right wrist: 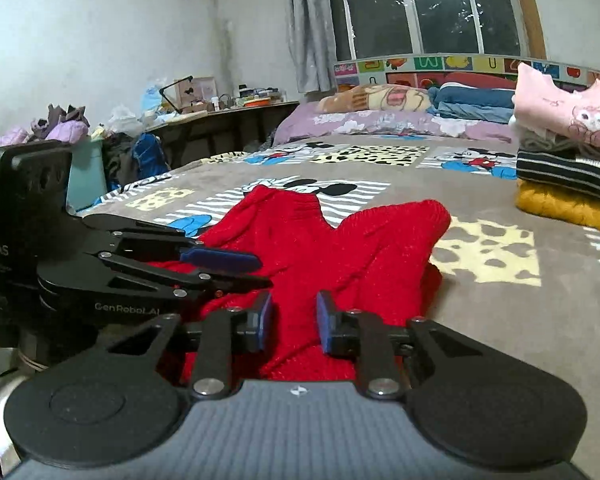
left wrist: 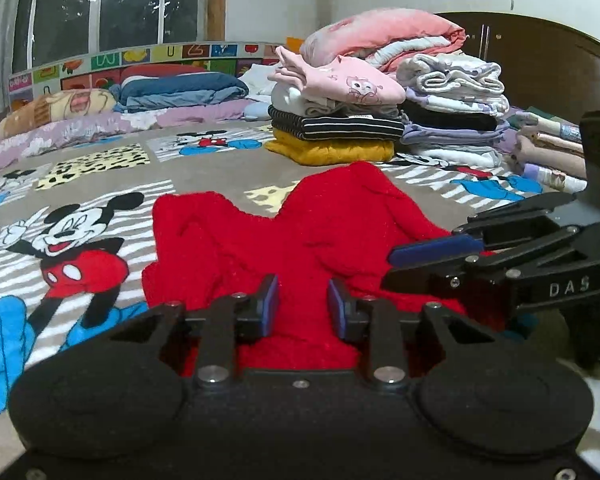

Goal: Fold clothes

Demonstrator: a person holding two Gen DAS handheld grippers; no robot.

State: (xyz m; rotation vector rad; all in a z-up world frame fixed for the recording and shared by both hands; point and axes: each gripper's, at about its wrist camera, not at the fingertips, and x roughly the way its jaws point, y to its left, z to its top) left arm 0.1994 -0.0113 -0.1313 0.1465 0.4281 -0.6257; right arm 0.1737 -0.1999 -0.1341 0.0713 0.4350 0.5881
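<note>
Open bedspread (right wrist: pixel 500 280) surrounds red sweater (right wrist: pixel 340 248); folded stacks (left wrist: pixel 340 120) behind.

Both grippers are sitting side by side, left gripper (left wrist: pixel 303 305) and right gripper (right wrist: pixel 293 317), jaws narrowly parted, tilting slightly downward.

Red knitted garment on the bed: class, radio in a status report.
Left hand-held gripper and right hand-held gripper both pinching the near edge of the red knitted garment. Garment rumpled, not yet folded. Folded stacks behind, clear of it.
</note>
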